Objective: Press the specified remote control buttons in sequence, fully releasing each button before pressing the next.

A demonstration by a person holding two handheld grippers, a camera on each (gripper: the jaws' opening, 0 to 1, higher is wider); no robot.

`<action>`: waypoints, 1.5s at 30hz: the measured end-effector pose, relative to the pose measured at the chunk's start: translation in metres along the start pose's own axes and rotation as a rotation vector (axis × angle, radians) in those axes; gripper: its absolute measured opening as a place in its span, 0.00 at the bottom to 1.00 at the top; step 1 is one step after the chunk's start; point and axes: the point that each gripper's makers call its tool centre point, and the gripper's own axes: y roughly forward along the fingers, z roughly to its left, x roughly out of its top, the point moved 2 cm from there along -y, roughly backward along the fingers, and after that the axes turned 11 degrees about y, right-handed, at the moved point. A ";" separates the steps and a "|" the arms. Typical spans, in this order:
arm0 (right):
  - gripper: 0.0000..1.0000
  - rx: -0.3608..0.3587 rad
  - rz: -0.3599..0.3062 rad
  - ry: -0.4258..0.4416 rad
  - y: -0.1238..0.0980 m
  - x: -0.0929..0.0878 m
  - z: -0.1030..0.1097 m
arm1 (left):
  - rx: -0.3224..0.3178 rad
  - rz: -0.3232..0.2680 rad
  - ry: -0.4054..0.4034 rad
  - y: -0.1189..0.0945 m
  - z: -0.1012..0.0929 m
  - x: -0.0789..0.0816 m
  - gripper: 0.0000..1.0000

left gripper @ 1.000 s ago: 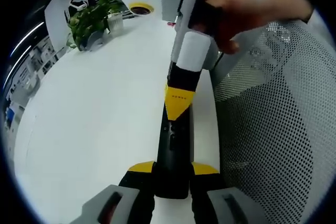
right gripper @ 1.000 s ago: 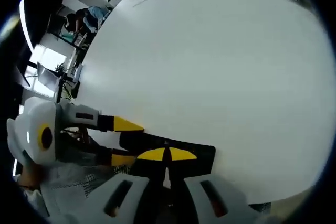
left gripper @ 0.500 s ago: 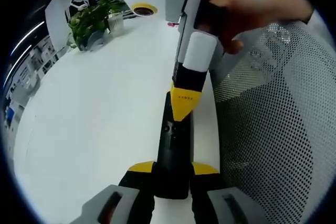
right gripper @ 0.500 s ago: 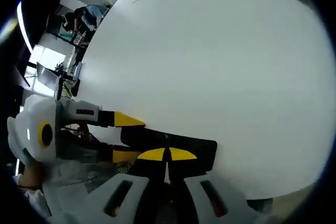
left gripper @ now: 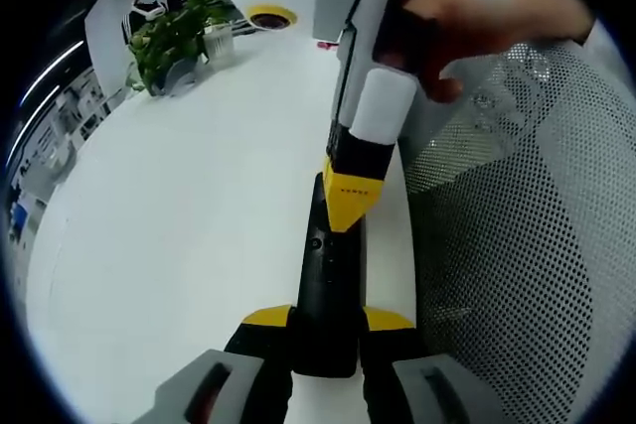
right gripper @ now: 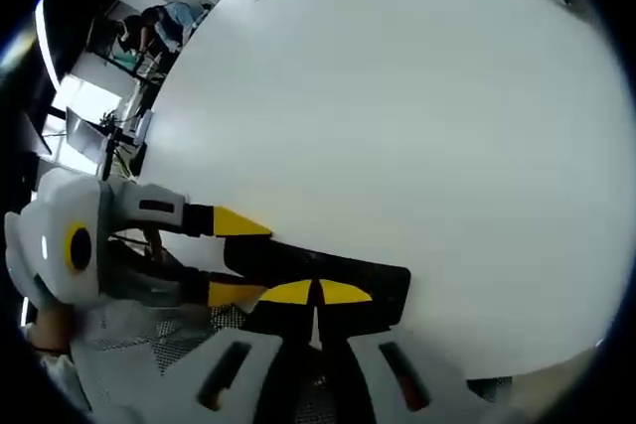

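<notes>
With the left tongs [left gripper: 328,323] clamping the remote [left gripper: 330,285], the closed right tongs [right gripper: 316,292] should press straight down, then lift fully clear.

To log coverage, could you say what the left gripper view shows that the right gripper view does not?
Left gripper view: a potted plant and the hand on the right hand-held gripper. Right gripper view: a distant person. Both: the remote on the white table, held by the left hand-held gripper, the shut right one over it, and a mesh chair.
</notes>
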 end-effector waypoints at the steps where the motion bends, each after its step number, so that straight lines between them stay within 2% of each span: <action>1: 0.00 0.002 -0.001 -0.001 0.000 0.000 0.000 | 0.000 0.000 0.000 0.000 0.000 0.000 0.25; 8: 0.00 0.002 -0.007 -0.018 0.000 0.000 0.000 | -0.001 -0.003 0.003 0.000 0.000 0.000 0.25; 18: 0.00 0.012 0.009 0.021 -0.002 0.000 0.000 | -0.004 -0.003 -0.001 0.000 0.000 0.000 0.25; 34: 0.00 -0.026 0.067 0.021 -0.006 -0.007 -0.007 | -0.003 -0.004 0.004 0.000 0.001 0.000 0.25; 45: 0.00 -0.059 0.072 0.021 -0.010 -0.008 -0.012 | -0.003 -0.007 0.006 0.000 0.000 0.000 0.25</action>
